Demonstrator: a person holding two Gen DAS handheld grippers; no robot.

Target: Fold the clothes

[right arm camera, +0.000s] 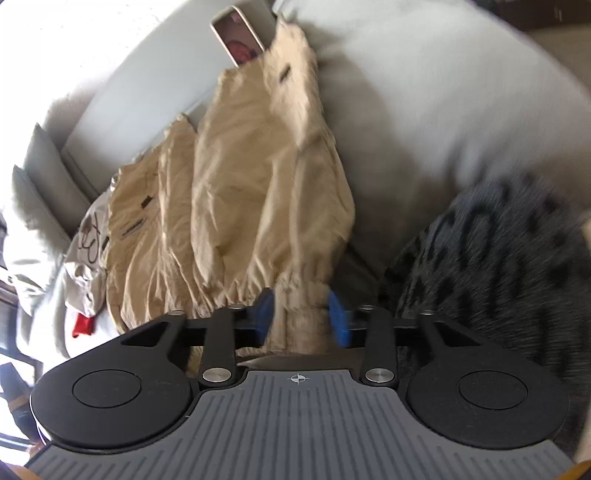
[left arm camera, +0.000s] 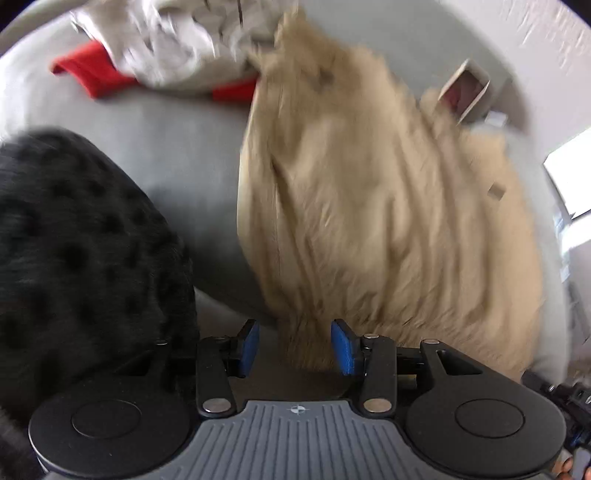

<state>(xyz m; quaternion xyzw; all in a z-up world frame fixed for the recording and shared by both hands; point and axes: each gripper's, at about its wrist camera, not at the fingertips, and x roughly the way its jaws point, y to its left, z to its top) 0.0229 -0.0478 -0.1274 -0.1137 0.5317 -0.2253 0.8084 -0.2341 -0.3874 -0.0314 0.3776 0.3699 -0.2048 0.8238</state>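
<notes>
Tan, crinkly cloth fills both views: it is a pair of trousers (right arm camera: 236,177) with a gathered, stretchy cuff at the near end, spread long-ways over a pale grey bed (left arm camera: 177,155). The left tool (left arm camera: 294,349) has its two blue pads on either side of one bunched cuff, pinching it, though the left pad sits a little off the cloth. The right tool (right arm camera: 300,317) has its pads close on the other cuff (right arm camera: 301,306) and looks to be gripping it too. So the trousers run away from both tools, with the far end up near a small box (right arm camera: 240,35).

I think the step in hand is holding both leg ends, to pull the trousers flat or to bring the ends over for a fold. The pictures are blurry, so things seem to be moving. The next move needs both tools to keep a firm pinch and travel together, so the cloth stays even.

A white garment (left arm camera: 162,44) lies over a red one (left arm camera: 79,72) at the far side, and a dark spotted cloth (left arm camera: 77,236) sits just beside the tools.
</notes>
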